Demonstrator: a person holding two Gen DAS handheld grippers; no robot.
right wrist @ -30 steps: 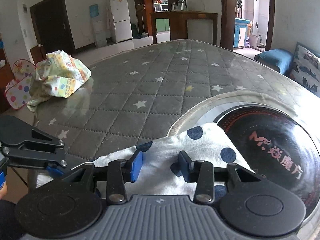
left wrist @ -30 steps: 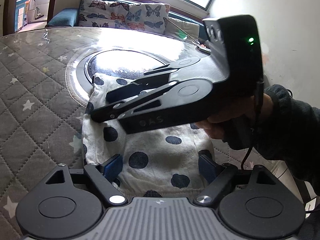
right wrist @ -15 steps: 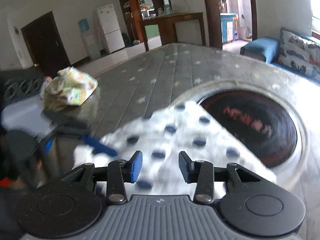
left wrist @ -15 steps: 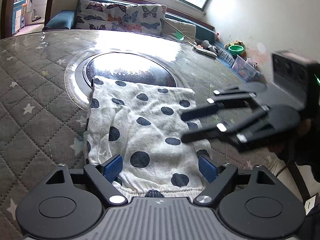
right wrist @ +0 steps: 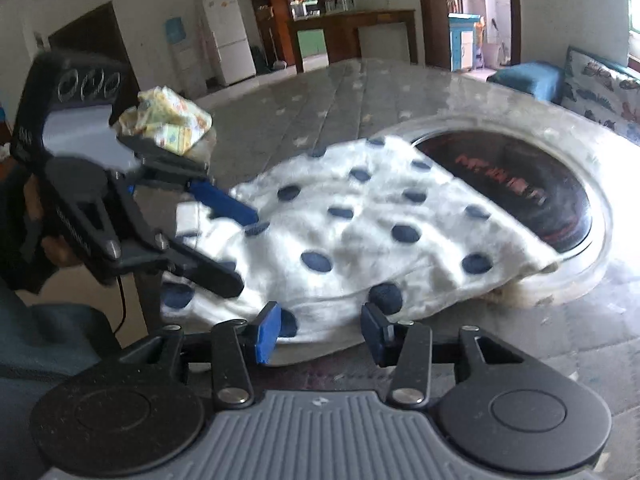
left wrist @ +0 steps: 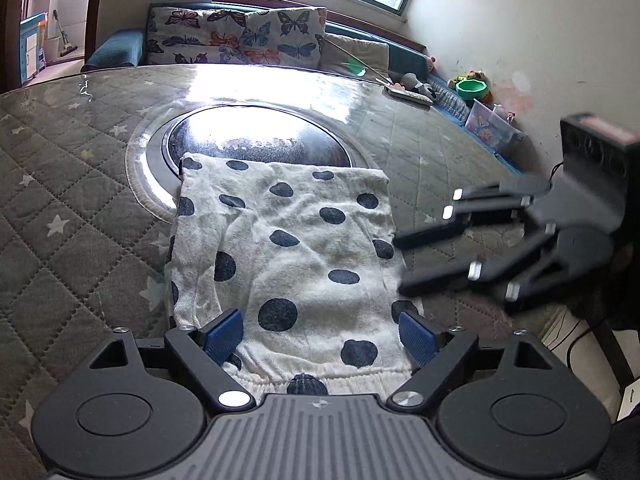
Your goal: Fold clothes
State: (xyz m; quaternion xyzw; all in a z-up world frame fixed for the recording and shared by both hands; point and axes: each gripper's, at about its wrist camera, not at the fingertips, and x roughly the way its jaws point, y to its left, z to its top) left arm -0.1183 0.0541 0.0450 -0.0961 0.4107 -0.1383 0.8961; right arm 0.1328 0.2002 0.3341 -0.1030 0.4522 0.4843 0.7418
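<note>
Lying folded, polka-dot garment [left wrist: 288, 256] overlapping round hob [left wrist: 256, 140]; crumpled, perhaps printed, cloth [right wrist: 168, 120] beyond

So 1 s ago the right black two-finger gripper [left wrist: 400, 264] was lying right across the white cotton garment with navy polka dots [left wrist: 288, 248], fingers nearly together. Now it's pulled off to the right side, just past the cloth's edge, w/ fingers spread apart. The garment's whole top is in plain sight in the left cam now. Right cam went from close over the cloth's corner to further back, so the left black two-finger gripper [right wrist: 244, 248] shows up on the left of it.
</note>
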